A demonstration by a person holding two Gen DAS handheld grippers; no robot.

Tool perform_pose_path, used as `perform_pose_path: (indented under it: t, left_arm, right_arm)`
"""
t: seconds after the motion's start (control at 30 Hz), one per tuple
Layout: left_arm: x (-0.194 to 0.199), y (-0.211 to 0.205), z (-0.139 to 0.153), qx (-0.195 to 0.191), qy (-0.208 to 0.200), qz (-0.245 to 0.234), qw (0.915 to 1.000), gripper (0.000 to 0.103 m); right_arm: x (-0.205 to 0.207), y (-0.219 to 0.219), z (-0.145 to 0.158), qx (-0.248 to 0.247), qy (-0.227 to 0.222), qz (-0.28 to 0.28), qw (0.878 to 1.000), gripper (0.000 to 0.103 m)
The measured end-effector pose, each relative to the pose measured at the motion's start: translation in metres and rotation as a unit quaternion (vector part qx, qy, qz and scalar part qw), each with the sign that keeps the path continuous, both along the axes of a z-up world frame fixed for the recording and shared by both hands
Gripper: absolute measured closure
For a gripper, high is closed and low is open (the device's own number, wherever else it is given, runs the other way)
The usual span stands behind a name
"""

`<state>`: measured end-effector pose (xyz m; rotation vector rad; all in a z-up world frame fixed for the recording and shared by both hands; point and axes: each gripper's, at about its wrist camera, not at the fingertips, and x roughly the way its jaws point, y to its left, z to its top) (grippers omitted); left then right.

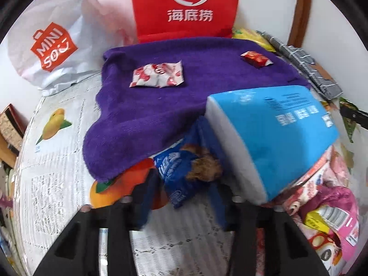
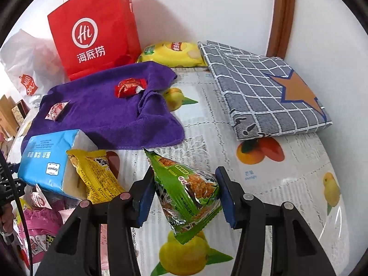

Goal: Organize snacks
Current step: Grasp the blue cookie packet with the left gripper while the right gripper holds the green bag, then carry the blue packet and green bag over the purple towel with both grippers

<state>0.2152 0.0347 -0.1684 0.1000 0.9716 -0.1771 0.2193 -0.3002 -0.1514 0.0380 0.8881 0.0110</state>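
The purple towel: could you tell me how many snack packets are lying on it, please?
2. A white-and-red packet lies near the purple towel's left edge, and a red packet sits toward its far right corner. Folds could hide more.

Green snack packet [image 2: 184,188]: crinkled foil, tilted, pinched between blue pads. Blue snack packet [image 1: 184,172]: creased, between blurred pads, part under tissue pack. Red-white sachet [image 1: 157,74] and small red packet [image 1: 256,58]: flat on purple towel, well apart. Yellow packet [image 2: 99,174]: leaning on tissue pack.

Left tongs [image 1: 184,184] clamped on blue snack packet [image 1: 181,170]; purple towel [image 1: 161,105] bearing red-white sachet [image 1: 157,74], small red packet [image 1: 256,58]; blue tissue pack [image 1: 276,128] alongside.
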Motion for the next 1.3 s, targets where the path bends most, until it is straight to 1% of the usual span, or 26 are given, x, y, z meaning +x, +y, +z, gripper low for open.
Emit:
perform_pose_path:
  t: [0.1,0.17,0.2,0.37,0.5,0.8,0.9,1.1,1.3]
  left_arm:
    - [-0.002,0.004,0.004,-0.020,0.000,-0.006,0.9998,0.074]
    - [-0.007,0.008,0.009,-0.035,0.000,-0.005,0.9994,0.076]
    - [-0.009,0.011,0.011,-0.042,0.000,-0.004,0.9991,0.081]
    - [-0.020,0.019,0.019,-0.054,-0.001,0.010,0.9985,0.090]
    - [-0.031,0.024,0.024,-0.067,0.000,0.020,0.9975,0.091]
    - [-0.062,0.023,0.042,-0.067,-0.013,0.034,0.9971,0.091]
    - [-0.069,0.022,0.049,-0.075,-0.015,0.040,0.9963,0.091]
    - [-0.087,0.015,0.067,-0.081,-0.030,0.040,0.9954,0.091]
    - [-0.099,0.004,0.087,-0.089,-0.043,0.036,0.9944,0.091]
  right_arm:
    - [-0.003,0.001,0.002,-0.001,-0.003,0.001,1.000,0.052]
    - [-0.007,0.004,0.004,-0.001,-0.005,0.005,1.000,0.052]
    - [-0.008,0.005,0.004,0.000,-0.006,0.006,1.000,0.052]
    - [-0.019,0.013,0.010,0.003,-0.014,0.018,1.000,0.052]
    - [-0.031,0.020,0.015,0.006,-0.020,0.029,0.999,0.052]
    - [-0.058,0.037,0.026,0.014,-0.033,0.055,0.998,0.052]
    - [-0.067,0.042,0.032,0.020,-0.039,0.060,0.997,0.052]
    - [-0.083,0.052,0.046,0.022,-0.057,0.075,0.995,0.052]
    - [-0.097,0.059,0.067,0.026,-0.083,0.088,0.992,0.052]
